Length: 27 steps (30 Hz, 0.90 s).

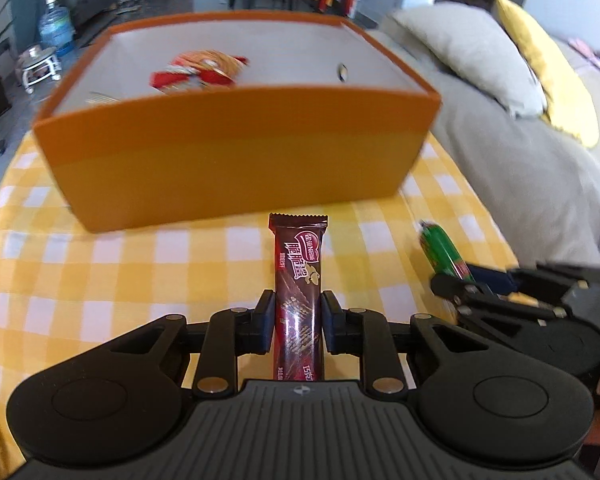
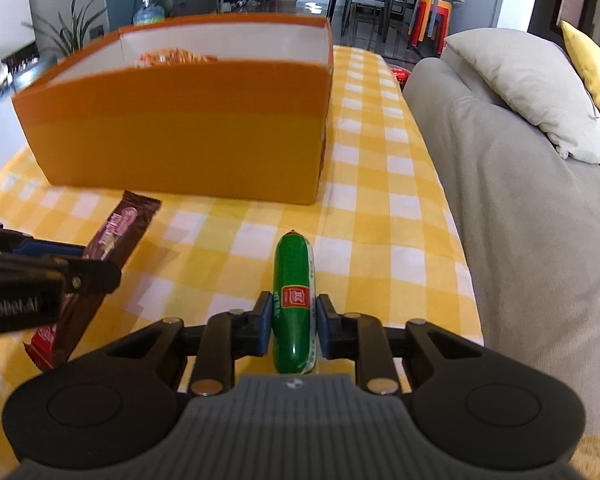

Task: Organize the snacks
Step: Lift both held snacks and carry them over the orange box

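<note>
My left gripper is shut on a dark brown chocolate wafer bar, held above the yellow checked tablecloth and pointing at the orange box. My right gripper is shut on a green sausage stick, also in front of the orange box. Each gripper shows in the other's view: the right one with the sausage, the left one with the bar. A red and orange snack packet lies inside the box.
A grey sofa with a beige pillow and a yellow pillow runs along the table's right side. A water bottle, plants and chairs stand far behind. A small red item lies by the table's far right edge.
</note>
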### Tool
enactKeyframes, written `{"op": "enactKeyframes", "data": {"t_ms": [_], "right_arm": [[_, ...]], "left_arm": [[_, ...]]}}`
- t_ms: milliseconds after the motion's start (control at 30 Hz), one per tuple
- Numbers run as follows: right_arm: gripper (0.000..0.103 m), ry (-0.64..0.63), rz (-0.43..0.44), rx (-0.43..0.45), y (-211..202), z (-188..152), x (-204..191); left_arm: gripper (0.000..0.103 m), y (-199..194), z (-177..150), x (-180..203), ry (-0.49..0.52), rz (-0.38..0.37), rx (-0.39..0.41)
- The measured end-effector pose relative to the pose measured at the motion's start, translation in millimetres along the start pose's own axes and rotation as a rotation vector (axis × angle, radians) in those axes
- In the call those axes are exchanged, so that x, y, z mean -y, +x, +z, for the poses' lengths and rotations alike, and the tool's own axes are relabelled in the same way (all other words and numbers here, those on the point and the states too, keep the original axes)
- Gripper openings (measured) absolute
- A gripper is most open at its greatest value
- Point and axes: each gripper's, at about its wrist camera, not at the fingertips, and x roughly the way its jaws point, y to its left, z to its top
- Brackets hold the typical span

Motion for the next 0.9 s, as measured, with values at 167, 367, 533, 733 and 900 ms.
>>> {"op": "enactKeyframes", "data": {"t_ms": [167, 367, 533, 733, 900], "right_arm": [[0.019, 0.051, 0.022, 0.022, -22, 5, -8], [0.019, 0.088, 0.093, 0.089, -55, 18, -21], [0.019, 0.135, 0.144, 0.120, -72, 40, -23], [0.019, 0.150, 0.200, 0.177, -88, 86, -27], [0.019, 0.141, 0.225, 0.216, -90, 131, -32]], "left_arm": [[0.026, -28, 12, -22, -0.047, -0.011, 0.094], [0.026, -61, 35, -44, -0.060, 0.013, 0.188], [0.026, -81, 57, -61, -0.051, 0.024, 0.227], [0.026, -88, 95, -72, 0.002, 0.037, 0.223], [0.026, -83, 124, -74, 0.044, 0.065, 0.210]]}}
